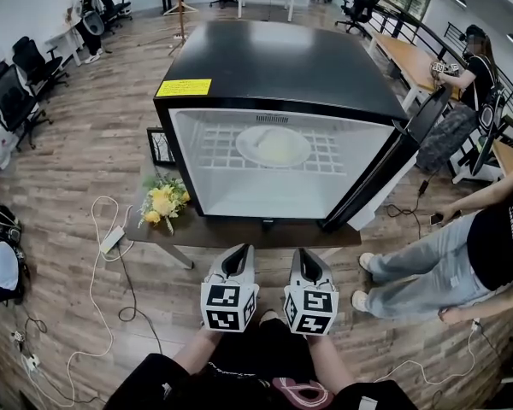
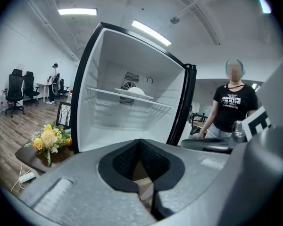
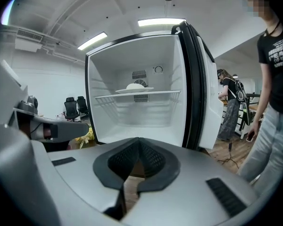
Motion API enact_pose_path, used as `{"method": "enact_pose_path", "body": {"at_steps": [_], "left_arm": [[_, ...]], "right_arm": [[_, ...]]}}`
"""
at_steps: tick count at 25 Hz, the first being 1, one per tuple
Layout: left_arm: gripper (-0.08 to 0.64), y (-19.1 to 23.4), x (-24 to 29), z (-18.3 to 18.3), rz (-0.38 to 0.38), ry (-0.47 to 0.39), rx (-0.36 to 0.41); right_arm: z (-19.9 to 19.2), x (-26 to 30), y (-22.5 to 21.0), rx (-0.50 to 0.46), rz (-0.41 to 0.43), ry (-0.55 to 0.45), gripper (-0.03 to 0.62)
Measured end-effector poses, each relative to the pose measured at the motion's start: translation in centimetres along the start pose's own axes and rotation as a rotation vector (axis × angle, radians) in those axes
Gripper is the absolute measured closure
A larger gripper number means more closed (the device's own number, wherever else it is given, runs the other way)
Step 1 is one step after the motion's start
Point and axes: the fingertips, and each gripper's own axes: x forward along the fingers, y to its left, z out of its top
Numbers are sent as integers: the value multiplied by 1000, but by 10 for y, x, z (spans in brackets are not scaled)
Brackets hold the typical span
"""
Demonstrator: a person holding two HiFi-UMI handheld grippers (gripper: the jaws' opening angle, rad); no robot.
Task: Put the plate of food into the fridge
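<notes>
The small black fridge (image 1: 274,67) stands open on a low table, its door (image 1: 385,173) swung out to the right. Inside, a white plate of food (image 1: 274,146) rests on the wire shelf (image 1: 214,148); the plate also shows in the left gripper view (image 2: 136,92) and the right gripper view (image 3: 134,86). Both grippers hover side by side in front of the fridge, below its opening. My left gripper (image 1: 237,260) (image 2: 140,142) is shut with nothing in it. My right gripper (image 1: 306,259) (image 3: 139,141) is shut and empty too.
A bunch of yellow flowers (image 1: 162,202) and a picture frame (image 1: 161,146) sit on the brown table (image 1: 239,233) left of the fridge. A person (image 1: 445,254) is close at the right. Cables and a power strip (image 1: 111,239) lie on the wooden floor at left.
</notes>
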Motion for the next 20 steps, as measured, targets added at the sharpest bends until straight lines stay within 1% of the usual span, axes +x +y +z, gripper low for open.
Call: {"method": "enact_pose_path", "body": {"at_steps": [3, 6, 9, 13, 20], "left_arm": [[552, 1, 1, -4, 14, 0, -23], [552, -2, 0, -7, 2, 0, -19], [552, -3, -1, -9, -3, -2, -22], [552, 2, 2, -5, 5, -18, -30], [552, 9, 3, 4, 20, -40, -29]], "right_arm": [[2, -2, 0, -12, -5, -14, 583], [6, -2, 2, -23, -1, -31, 584], [7, -2, 1, -8, 6, -41, 584], [11, -1, 2, -11, 17, -44, 584], [8, 1, -3, -27, 16, -38, 585]]}}
